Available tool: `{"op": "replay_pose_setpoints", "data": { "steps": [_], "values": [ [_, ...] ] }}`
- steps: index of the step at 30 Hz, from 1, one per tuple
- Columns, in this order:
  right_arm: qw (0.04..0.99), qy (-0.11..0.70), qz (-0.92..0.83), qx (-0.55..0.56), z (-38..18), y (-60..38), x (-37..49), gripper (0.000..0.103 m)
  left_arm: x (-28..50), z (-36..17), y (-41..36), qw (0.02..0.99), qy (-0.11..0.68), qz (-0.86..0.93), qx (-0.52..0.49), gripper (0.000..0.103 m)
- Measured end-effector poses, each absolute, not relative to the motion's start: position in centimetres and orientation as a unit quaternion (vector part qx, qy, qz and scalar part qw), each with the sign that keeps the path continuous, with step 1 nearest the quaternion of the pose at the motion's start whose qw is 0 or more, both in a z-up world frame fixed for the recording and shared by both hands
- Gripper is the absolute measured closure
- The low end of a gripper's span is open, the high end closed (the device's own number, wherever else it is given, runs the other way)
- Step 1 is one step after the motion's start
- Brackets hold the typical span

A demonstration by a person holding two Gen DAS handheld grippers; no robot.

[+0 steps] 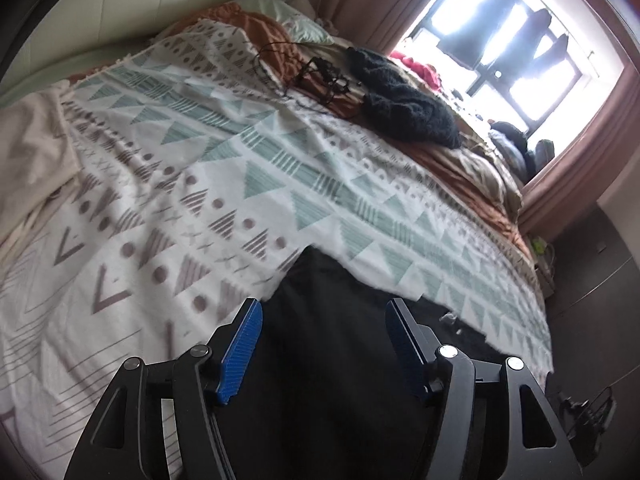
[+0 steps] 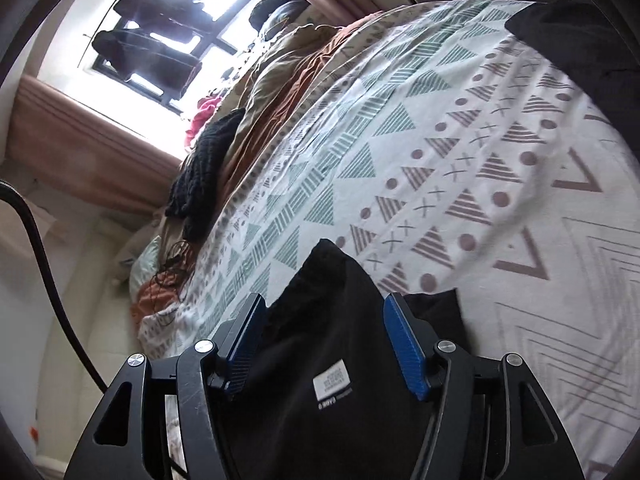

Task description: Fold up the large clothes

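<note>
A black garment (image 2: 344, 360) is seen spread on a bed's patterned blanket (image 1: 240, 168), with a dark knitted item (image 1: 404, 100), tangled cords (image 1: 324, 76) and rumpled orange bedding (image 2: 288, 92) lying farther off near the window (image 1: 504, 40). The garment's white label (image 2: 331, 382) is too small to read. The left gripper (image 1: 322, 344) and right gripper (image 2: 324, 342) are held over the garment, fingers spread wide, nothing gripped.

The lower part of the black garment (image 1: 340, 360) is cut off by the frame's bottom edge in the left wrist view. The print on its white label (image 2: 332, 382) is too small to be read. The window (image 1: 508, 40) is blown out, so nothing outside can be made out.
</note>
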State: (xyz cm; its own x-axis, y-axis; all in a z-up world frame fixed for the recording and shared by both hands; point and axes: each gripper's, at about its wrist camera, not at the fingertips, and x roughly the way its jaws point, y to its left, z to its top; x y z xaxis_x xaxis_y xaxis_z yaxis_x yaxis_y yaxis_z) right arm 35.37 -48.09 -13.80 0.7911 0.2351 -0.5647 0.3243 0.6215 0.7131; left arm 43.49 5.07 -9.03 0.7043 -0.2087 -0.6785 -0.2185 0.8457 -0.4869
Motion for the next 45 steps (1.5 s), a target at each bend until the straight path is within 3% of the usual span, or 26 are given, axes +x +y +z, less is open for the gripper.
{"op": "replay_pose_setpoints", "data": {
  "steps": [7,31,33,34,35,36,38,45],
  "values": [
    [0.852,0.338,-0.019,0.399,-12.7,-48.3,32.8,0.041,40.1,-11.1,6.2,0.87,0.42,0.004,-0.258,0.038],
    [0.826,0.484,0.048,0.285,-16.9,-45.3,28.9,0.043,32.3,-16.7,8.2,0.848,0.466,0.0,-0.252,0.038],
    [0.823,0.502,0.049,0.261,-17.5,-44.3,28.7,0.052,32.1,-17.4,8.1,0.844,0.473,-0.003,-0.254,0.041],
    [0.822,0.507,0.048,0.254,-17.7,-44.0,28.5,0.063,32.0,-17.6,8.1,0.843,0.473,-0.004,-0.255,0.047],
    [0.825,0.51,0.04,0.24,-17.8,-43.7,28.3,0.078,31.8,-17.9,8.0,0.842,0.474,-0.004,-0.259,0.065],
    [0.828,0.509,0.035,0.232,-17.7,-43.7,28.0,0.085,31.7,-18.3,7.8,0.838,0.478,-0.008,-0.262,0.077],
    [0.835,0.499,0.031,0.227,-17.4,-43.9,27.3,0.096,31.6,-18.4,7.3,0.838,0.481,-0.011,-0.257,0.078],
    [0.839,0.494,0.02,0.225,-17.4,-44.3,25.2,0.101,31.2,-18.1,8.0,0.836,0.472,-0.029,-0.279,0.085]
  ]
}}
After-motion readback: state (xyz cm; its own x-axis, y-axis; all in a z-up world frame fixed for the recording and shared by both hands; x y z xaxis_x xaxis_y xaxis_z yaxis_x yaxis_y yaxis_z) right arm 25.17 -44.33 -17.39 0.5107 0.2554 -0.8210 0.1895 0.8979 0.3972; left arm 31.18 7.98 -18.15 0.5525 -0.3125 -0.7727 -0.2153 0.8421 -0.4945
